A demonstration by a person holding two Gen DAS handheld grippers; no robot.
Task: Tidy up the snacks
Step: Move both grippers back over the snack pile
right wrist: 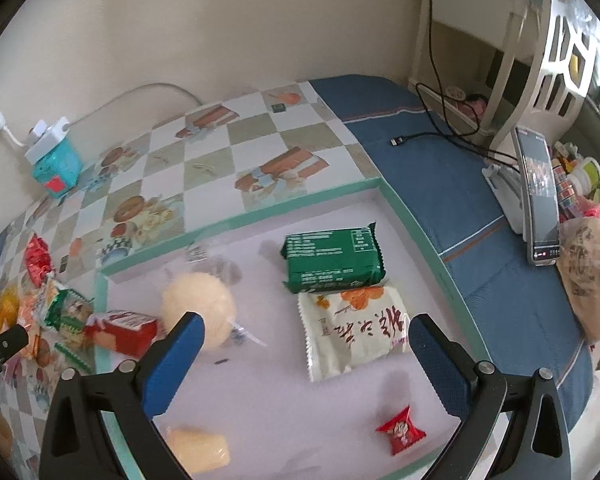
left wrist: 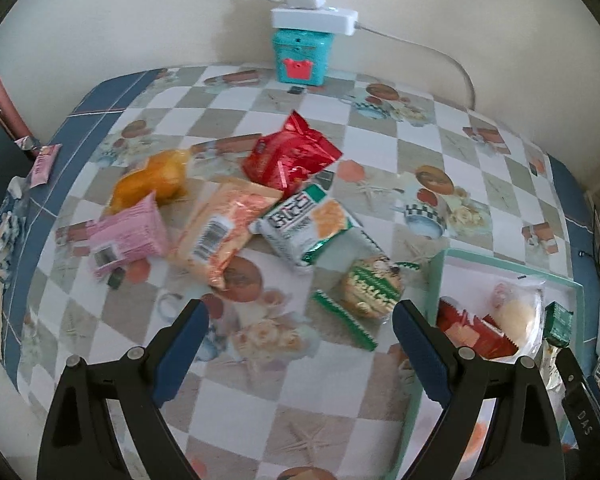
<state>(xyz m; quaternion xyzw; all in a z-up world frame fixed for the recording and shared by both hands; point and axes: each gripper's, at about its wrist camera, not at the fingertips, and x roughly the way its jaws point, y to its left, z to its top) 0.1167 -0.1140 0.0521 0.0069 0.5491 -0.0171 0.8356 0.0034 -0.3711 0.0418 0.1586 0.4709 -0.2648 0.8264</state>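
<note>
Loose snack packets lie on the checked tablecloth in the left wrist view: a red bag (left wrist: 290,154), an orange pastry (left wrist: 152,182), a pink pack (left wrist: 128,236), a peach bag (left wrist: 224,232), a white-green pack (left wrist: 310,224) and a green-wrapped cookie (left wrist: 370,286). My left gripper (left wrist: 300,320) hangs open above the cloth, empty. A mint-rimmed tray (right wrist: 236,216) holds a green pack (right wrist: 334,258), a white packet (right wrist: 352,330), a round bun (right wrist: 198,306), a red box (right wrist: 122,330), a small red candy (right wrist: 400,430) and a yellow cake (right wrist: 198,450). My right gripper (right wrist: 306,334) is open over the tray, empty.
A teal box (left wrist: 300,56) with a white power strip (left wrist: 314,18) on top stands by the wall. A phone on a stand (right wrist: 536,200), a black cable (right wrist: 436,120) and a bagged bread (right wrist: 590,268) sit at the table's right side. Small packets (left wrist: 44,166) lie at the left edge.
</note>
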